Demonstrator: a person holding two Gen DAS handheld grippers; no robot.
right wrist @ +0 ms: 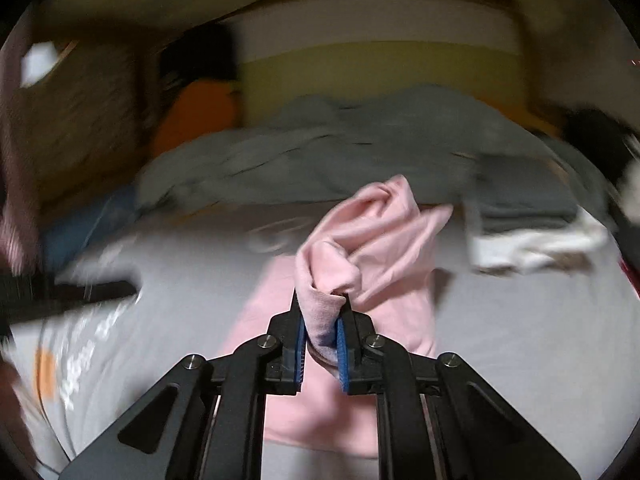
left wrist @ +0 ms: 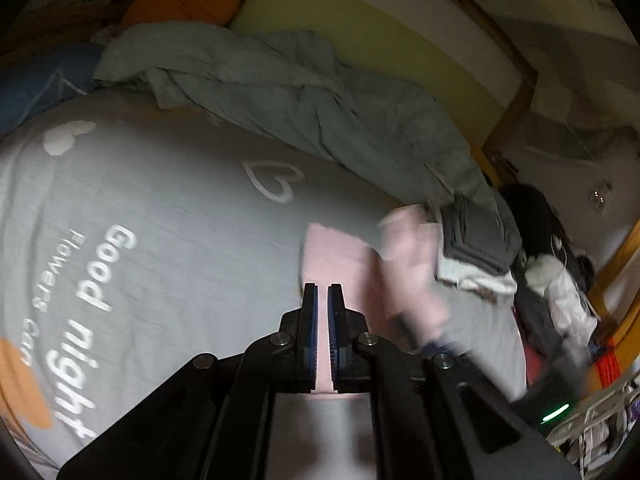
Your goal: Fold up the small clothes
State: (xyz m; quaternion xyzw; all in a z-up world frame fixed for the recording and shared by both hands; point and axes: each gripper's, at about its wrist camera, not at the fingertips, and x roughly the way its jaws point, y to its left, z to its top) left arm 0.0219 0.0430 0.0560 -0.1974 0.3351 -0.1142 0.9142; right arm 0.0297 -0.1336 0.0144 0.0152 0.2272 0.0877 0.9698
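Ahead of my tongs a grey bedsheet [left wrist: 168,208], a rumpled grey-green duvet [left wrist: 304,100], then a yellow-and-white headboard [right wrist: 380,60]; dim light.

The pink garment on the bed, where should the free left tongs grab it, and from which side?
Grip the flat far edge of the pink garment, coming in low across the grey sheet from the near side. That edge lies spread and single-looking on the bed, while the other end is bunched and lifted in the right tongs. The left tongs are shut, so probably open them first.
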